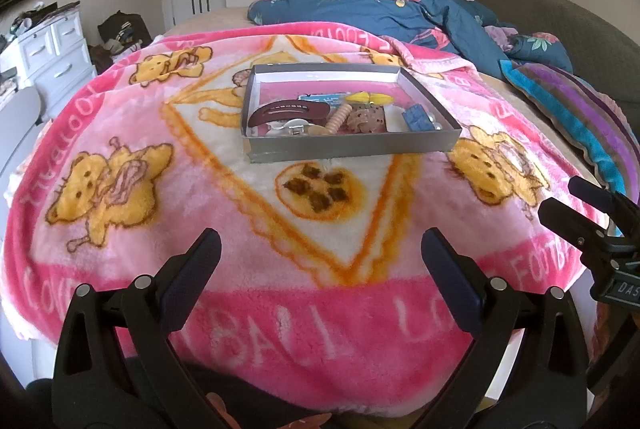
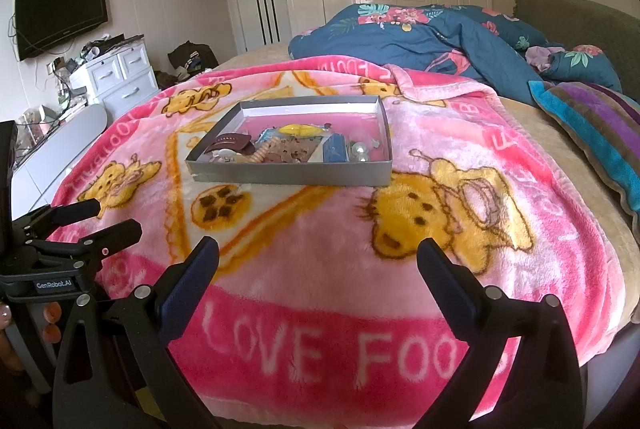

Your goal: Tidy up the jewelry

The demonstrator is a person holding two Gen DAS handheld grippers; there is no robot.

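A shallow grey box (image 1: 352,144) (image 2: 288,174) sits on a pink cartoon blanket (image 1: 120,133) (image 2: 328,269) on the bed. It holds a dark red hair clip (image 1: 288,111) (image 2: 230,141), a yellow piece (image 1: 366,97) (image 2: 298,129), a beaded bracelet (image 1: 338,119), a blue item (image 1: 418,119) (image 2: 334,148) and pearl beads (image 2: 360,151). My left gripper (image 1: 322,249) is open and empty, well short of the box. My right gripper (image 2: 318,253) is open and empty too. Each gripper shows in the other's view, the right one (image 1: 576,201) and the left one (image 2: 116,219).
A rumpled blue floral duvet (image 1: 384,5) (image 2: 420,37) lies behind the box. A striped pillow (image 1: 576,113) (image 2: 600,133) lies at the right. A white drawer unit (image 1: 52,57) (image 2: 120,73) stands left of the bed, with a wall TV (image 2: 60,11) above.
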